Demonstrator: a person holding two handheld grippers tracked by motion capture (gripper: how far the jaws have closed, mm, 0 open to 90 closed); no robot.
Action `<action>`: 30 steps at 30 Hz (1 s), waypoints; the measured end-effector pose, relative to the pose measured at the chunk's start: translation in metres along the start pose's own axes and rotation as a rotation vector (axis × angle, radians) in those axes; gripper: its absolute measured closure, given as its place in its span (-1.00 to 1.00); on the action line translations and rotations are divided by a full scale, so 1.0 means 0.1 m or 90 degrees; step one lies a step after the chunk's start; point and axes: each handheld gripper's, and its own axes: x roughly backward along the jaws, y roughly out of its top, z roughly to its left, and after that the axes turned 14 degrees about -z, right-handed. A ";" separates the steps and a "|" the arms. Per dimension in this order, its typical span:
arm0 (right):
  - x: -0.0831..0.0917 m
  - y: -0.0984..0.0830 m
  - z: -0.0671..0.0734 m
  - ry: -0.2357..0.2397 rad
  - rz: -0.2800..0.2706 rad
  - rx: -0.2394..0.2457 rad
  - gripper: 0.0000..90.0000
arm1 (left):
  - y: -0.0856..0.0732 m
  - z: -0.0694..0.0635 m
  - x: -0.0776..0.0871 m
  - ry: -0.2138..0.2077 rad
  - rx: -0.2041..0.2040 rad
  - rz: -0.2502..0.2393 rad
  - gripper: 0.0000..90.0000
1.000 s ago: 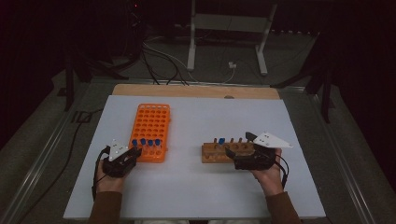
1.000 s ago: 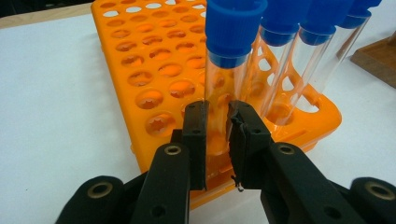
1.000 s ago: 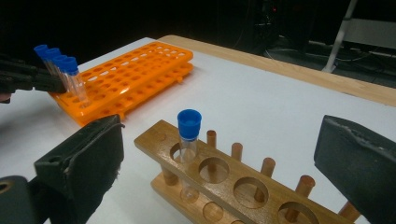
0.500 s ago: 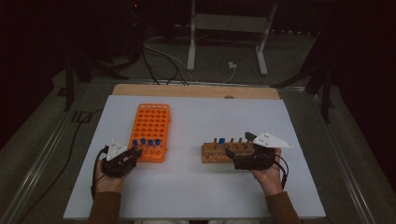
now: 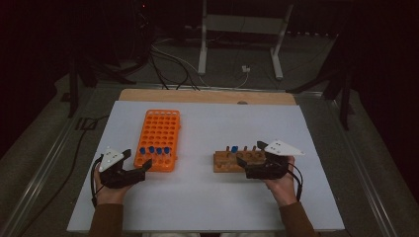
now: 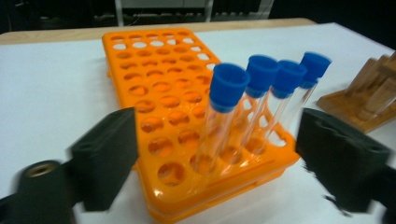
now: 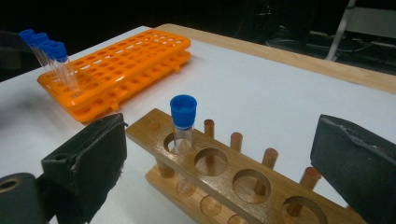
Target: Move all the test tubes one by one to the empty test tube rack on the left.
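An orange tube rack lies left of centre on the white table. Several clear tubes with blue caps stand in its near row. My left gripper sits at the rack's near left corner. Its jaws have just been opening and now stand open. The capped tubes stand ahead in the gap, and neither pad touches them. A wooden rack on the right holds one blue-capped tube. My right gripper is open at that rack's right end, its pads clear of the wood.
The white table top ends in a wooden strip at the far edge. Cables and a metal stand are on the dark floor beyond. A metal rail runs along the table's left side.
The left gripper's jaws stand wider apart than in the earlier frames. Both hands and both racks have kept their places.
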 end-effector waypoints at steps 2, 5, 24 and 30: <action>-0.03 -0.01 0.01 0.006 0.003 0.000 -0.90 | 0.02 -0.01 0.00 -0.007 0.005 -0.009 -0.94; -0.07 -0.03 0.02 0.014 0.006 -0.001 -0.88 | 0.05 -0.02 0.03 0.001 0.003 -0.027 -0.97; -0.33 -0.17 0.15 0.042 0.042 0.030 0.42 | 0.07 -0.03 0.05 0.006 0.017 -0.047 -0.96; -0.35 -0.17 0.17 0.043 0.039 0.038 0.60 | 0.06 -0.05 0.02 0.009 0.007 -0.036 -0.96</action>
